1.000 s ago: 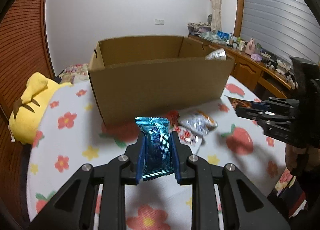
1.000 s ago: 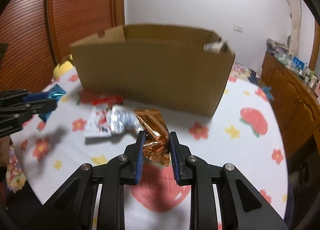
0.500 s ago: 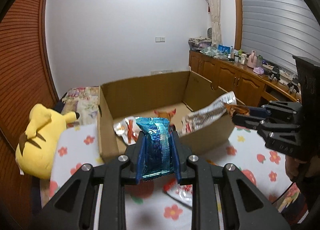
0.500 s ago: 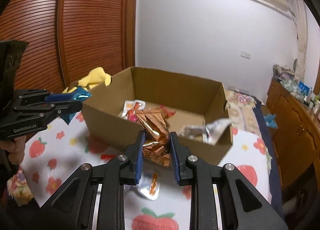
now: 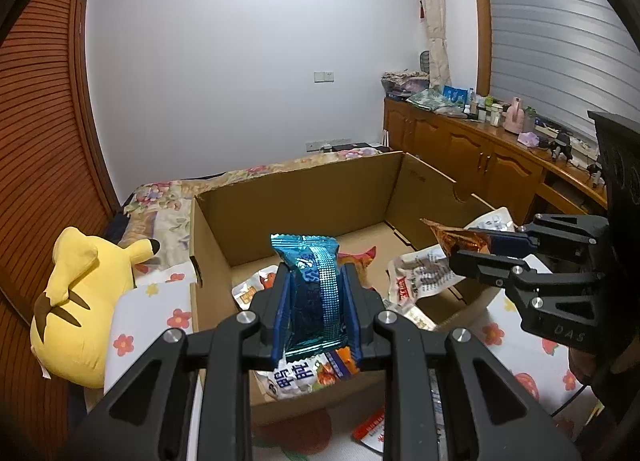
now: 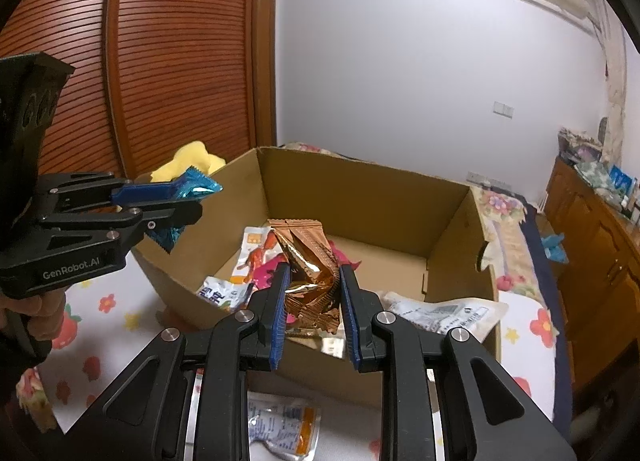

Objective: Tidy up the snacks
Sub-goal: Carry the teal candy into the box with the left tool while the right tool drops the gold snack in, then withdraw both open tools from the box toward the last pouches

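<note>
The box (image 5: 320,197) sits open, packets already on its floor. The left gripper (image 5: 318,303) pinches the upright blue packet (image 5: 314,289) just above the box's near wall; the right gripper (image 6: 312,307) clamps the orange packet (image 6: 310,265) there too. Both look poised to drop inside.

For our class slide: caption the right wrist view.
Right claw holds a copper packet above the cardboard box.

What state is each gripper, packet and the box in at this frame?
left gripper: shut on blue packet, above the box.
right gripper: shut on orange packet, above the box.
cardboard box: open-topped, snack packets inside.
white packet: draped over the box's rim.
clear packet: on the table, outside the box.
</note>
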### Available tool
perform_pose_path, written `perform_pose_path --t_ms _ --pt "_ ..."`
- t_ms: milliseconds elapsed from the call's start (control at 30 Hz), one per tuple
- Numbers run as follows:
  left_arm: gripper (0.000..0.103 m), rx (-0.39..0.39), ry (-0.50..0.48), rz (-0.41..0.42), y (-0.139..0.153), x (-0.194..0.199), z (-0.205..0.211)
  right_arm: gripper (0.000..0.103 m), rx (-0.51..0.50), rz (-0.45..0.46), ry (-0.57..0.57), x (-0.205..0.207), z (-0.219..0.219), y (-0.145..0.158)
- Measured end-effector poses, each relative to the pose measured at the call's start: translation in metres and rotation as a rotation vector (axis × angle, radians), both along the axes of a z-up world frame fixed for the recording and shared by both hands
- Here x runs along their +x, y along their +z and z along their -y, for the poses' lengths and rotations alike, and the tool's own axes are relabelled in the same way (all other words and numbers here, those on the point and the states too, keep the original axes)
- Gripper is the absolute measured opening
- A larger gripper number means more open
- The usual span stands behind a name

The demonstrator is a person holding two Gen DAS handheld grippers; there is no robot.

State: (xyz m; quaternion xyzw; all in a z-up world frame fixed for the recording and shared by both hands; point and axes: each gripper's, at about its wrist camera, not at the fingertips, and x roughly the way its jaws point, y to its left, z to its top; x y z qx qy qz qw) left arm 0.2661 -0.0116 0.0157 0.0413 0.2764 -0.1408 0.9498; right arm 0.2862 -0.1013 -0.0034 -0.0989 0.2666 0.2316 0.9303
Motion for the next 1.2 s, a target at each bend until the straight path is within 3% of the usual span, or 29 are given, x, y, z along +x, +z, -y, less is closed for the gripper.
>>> perform_pose_path --t_ms 467,633,700,1200 --pt "0.024 0.031 0.025 -0.033 -0.019 0.026 0.003 0.032 -0.007 -0.023 -0.016 0.015 0.000 -0.011" --pt "0.028 0.033 0.032 -0.042 -0.023 0.028 0.002 0.033 0.009 -0.025 -0.019 0.017 0.002 -0.012" --pt "0.035 0.035 0.039 -0.043 -0.022 0.028 0.002 0.033 0.012 -0.026 -0.017 0.015 0.002 -0.012" --pt "0.052 0.016 0.027 -0.014 -0.004 -0.027 0.003 0.038 0.028 0.008 -0.042 -0.030 0.012 0.008"
